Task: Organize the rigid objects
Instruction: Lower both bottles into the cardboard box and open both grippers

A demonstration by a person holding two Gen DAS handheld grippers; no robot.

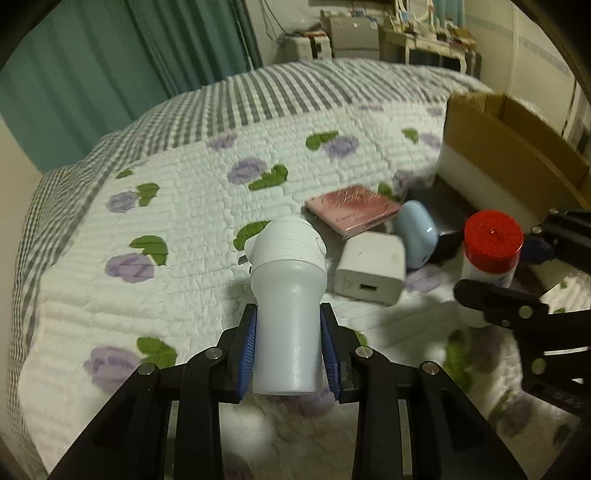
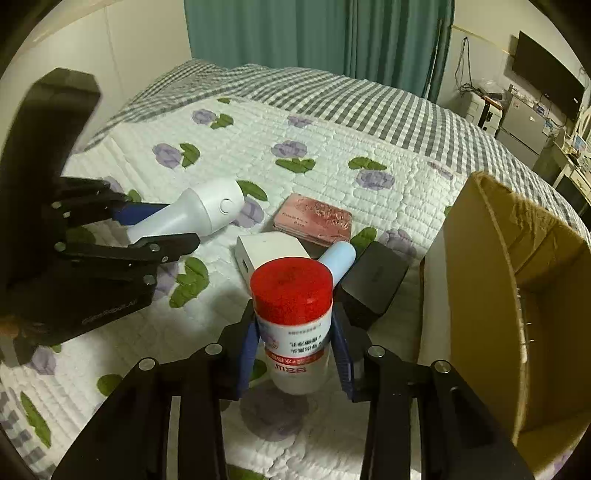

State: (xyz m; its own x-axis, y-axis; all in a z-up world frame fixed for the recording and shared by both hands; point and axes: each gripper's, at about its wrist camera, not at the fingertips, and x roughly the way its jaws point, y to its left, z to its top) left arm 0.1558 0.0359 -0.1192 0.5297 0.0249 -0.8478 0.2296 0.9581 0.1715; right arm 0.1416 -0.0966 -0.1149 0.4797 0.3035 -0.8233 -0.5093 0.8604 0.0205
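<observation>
White device (image 1: 286,295), red-capped bottle (image 2: 293,314) claw-held.

Left gripper (image 1: 289,349) clamps white handheld device (image 1: 286,310) above quilt (image 1: 192,206).

The cardboard box (image 2: 517,295) runs off the right edge of both views, so its inside is only partly seen. The black box (image 2: 373,280) is mostly hidden behind the red-capped bottle (image 1: 493,243) in the left wrist view. Bottle label text is too small to read. Desk clutter (image 1: 406,26) far behind is blurred.
</observation>
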